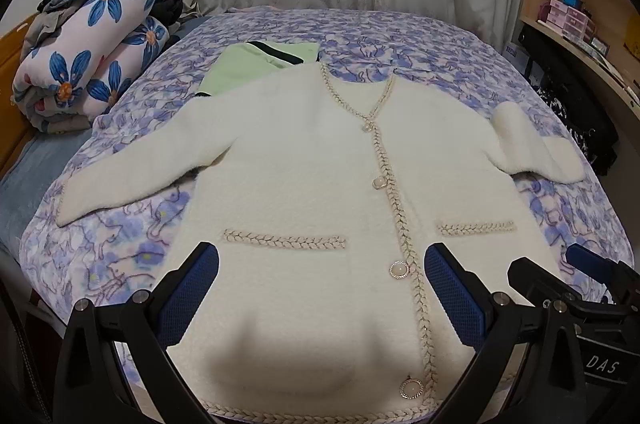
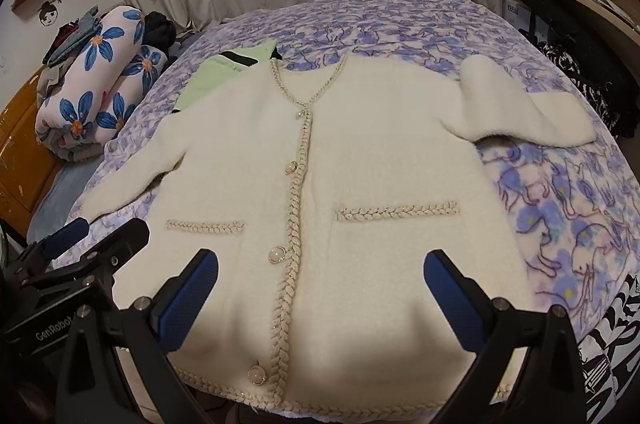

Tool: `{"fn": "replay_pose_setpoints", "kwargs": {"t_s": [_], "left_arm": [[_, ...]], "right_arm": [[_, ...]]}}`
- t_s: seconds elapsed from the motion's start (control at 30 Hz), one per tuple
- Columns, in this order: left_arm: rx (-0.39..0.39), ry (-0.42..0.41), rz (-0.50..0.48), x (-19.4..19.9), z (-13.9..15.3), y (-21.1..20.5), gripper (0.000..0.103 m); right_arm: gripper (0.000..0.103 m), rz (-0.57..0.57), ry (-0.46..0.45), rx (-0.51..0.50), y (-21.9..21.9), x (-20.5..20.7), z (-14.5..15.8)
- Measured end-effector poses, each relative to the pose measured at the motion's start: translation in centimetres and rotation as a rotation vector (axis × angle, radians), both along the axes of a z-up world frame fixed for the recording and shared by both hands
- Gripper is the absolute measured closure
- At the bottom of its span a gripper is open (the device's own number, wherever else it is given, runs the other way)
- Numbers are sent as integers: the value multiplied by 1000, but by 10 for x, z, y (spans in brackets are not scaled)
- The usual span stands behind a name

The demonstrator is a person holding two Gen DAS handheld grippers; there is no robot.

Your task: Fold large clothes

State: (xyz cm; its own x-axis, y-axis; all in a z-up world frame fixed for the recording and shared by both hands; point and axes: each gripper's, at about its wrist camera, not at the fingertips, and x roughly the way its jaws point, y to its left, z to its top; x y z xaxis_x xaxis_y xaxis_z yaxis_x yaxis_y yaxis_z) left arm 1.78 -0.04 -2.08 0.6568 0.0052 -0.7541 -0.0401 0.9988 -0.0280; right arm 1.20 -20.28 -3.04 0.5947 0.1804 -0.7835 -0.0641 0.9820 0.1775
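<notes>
A cream fluffy cardigan [image 1: 304, 160] with braided trim and pearl buttons lies flat, front up, on the bed, buttoned. It also shows in the right wrist view [image 2: 360, 152]. Its left sleeve stretches out to the side; its right sleeve [image 1: 536, 144] is bent upward. My left gripper [image 1: 320, 288] is open and empty, above the cardigan's lower hem. My right gripper [image 2: 320, 288] is open and empty, above the hem, to the right of the left one. Each gripper shows at the edge of the other's view.
A purple floral bedspread [image 1: 400, 32] covers the bed. A light green garment [image 1: 256, 64] lies partly under the cardigan's collar. A rolled flowered quilt [image 1: 92, 52] with clothes on top sits at the far left. Shelves and a desk [image 1: 580, 4] stand at the right.
</notes>
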Motion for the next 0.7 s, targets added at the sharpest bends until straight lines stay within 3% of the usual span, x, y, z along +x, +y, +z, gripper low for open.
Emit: {"fn": "replay_pose_setpoints", "kwargs": {"t_s": [0.7], "left_arm": [[0,8,2,1,-5,5,1]], "right_arm": [[0,-5,9,-2,0,5,-7]]}}
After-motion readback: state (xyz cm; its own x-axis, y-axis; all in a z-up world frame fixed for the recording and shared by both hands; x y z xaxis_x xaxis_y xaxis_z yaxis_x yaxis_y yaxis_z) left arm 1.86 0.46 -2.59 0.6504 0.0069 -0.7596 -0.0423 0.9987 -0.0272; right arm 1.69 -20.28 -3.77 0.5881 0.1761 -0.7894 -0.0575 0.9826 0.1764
